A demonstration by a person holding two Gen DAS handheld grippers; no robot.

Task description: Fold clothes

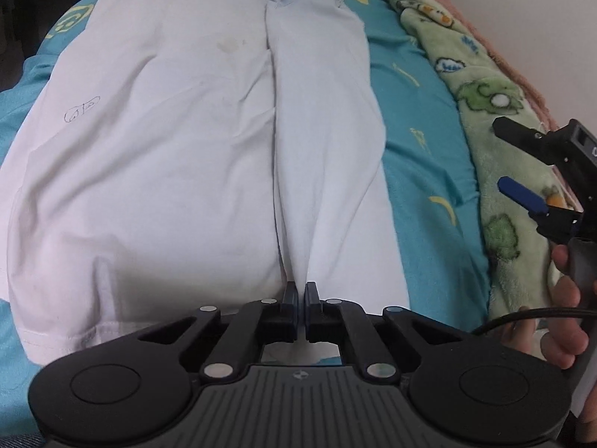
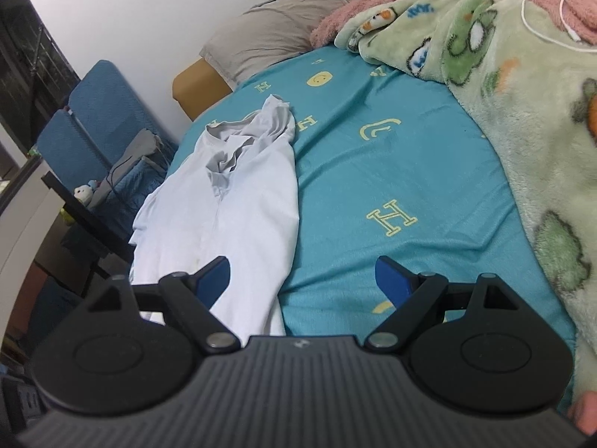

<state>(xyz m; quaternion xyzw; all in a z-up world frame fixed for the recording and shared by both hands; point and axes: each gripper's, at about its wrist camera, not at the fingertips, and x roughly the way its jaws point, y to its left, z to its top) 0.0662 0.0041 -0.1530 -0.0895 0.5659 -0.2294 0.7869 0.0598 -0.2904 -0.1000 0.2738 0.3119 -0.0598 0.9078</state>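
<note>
The white shirt [image 1: 168,156] lies flat on the bed's blue sheet [image 2: 391,171], with its right side folded in over the middle; the left gripper [image 1: 300,300] is pinched tight on the shirt's bottom hem; the right gripper [image 2: 302,280] is spread wide, holds nothing, and hangs above the sheet beside the shirt; a green blanket [image 2: 522,112] lies to the right.

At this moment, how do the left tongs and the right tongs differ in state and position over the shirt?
The left tongs are shut, pinching the near hem of the white shirt; the right tongs are spread wide and hold nothing. The left tongs sit at the shirt's folded edge, while the right tongs hover at its side, partly over the teal bedsheet. Both share the same black linkage build with blue pads.
</note>
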